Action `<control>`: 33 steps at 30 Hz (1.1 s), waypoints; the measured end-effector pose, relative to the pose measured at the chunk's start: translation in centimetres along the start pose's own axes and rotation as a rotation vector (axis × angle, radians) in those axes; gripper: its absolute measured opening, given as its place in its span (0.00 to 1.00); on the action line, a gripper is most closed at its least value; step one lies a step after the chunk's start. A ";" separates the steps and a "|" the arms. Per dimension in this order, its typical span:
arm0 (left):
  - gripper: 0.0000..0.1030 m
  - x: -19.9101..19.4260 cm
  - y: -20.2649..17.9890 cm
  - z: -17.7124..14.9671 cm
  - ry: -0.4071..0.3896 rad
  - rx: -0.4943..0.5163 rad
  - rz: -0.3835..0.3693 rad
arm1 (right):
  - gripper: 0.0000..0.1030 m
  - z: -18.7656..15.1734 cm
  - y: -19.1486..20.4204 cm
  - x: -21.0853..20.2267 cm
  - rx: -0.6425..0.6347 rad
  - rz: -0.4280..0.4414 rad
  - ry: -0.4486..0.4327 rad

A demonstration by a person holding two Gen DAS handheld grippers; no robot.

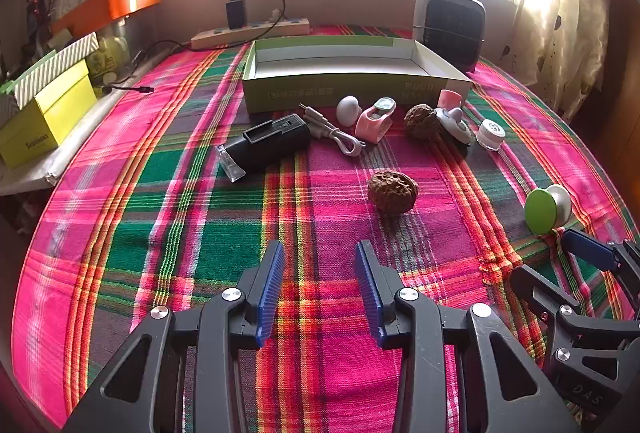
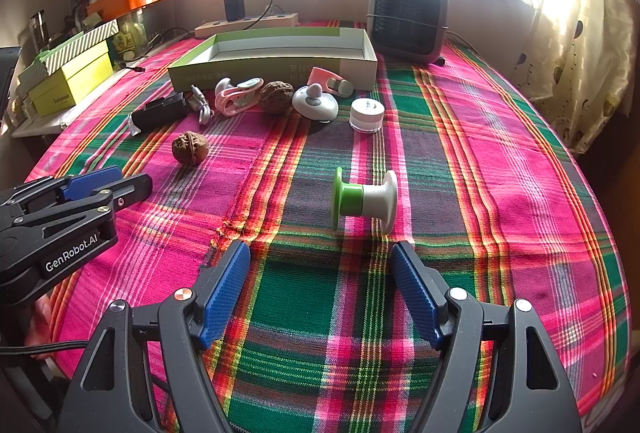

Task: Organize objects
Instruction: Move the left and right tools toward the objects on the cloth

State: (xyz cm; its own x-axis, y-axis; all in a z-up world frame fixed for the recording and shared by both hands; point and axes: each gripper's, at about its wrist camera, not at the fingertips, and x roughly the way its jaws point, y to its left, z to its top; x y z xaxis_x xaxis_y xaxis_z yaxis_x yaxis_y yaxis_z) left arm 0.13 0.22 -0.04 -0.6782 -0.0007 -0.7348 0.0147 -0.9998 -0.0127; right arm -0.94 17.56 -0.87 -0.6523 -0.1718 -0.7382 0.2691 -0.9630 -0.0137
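We hold both grippers, left gripper point(image 1: 320, 289) and right gripper point(image 2: 320, 289), with jaws open and empty. The near green-and-white spool point(image 2: 362, 199) looks light, rigid and prone to rolling; we would grip its narrow waist.

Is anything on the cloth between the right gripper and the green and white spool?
No, just bare cloth between the right gripper and spool, seen from the right wrist.

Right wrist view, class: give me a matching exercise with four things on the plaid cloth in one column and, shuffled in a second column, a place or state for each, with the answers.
Things:
1. green-and-white spool
2. lone walnut
3. green box
4. white jar

Descriptions:
A. open, nothing visible inside
B. lying on its side, nearest the right gripper
C. upright, right of the white disc
D. alone, left of centre

Pairs: 1-B, 2-D, 3-A, 4-C
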 end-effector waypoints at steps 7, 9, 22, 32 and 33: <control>0.33 0.0 -0.1 0.0 0.000 0.002 -0.002 | 0.71 -0.1 0.1 0.0 0.001 0.002 0.000; 0.33 0.0 -0.2 0.1 -0.001 0.004 -0.004 | 0.71 -0.1 0.1 0.0 0.001 0.003 0.001; 0.33 0.0 0.4 0.2 0.002 0.040 -0.064 | 0.71 0.0 -1.4 -0.7 0.060 -0.016 -0.023; 0.33 0.3 1.4 0.7 0.016 0.034 -0.106 | 0.71 1.7 -3.1 0.3 0.096 -0.012 -0.009; 0.33 0.3 1.6 0.8 0.016 0.032 -0.103 | 0.71 1.9 -3.1 0.4 0.095 -0.010 -0.008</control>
State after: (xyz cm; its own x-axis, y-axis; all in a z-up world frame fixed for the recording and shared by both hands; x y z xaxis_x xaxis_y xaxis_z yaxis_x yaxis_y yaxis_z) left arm -0.62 -1.37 0.24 -0.6631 0.1026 -0.7415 -0.0786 -0.9946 -0.0674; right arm -3.36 20.08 0.14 -0.6607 -0.1633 -0.7327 0.1941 -0.9800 0.0434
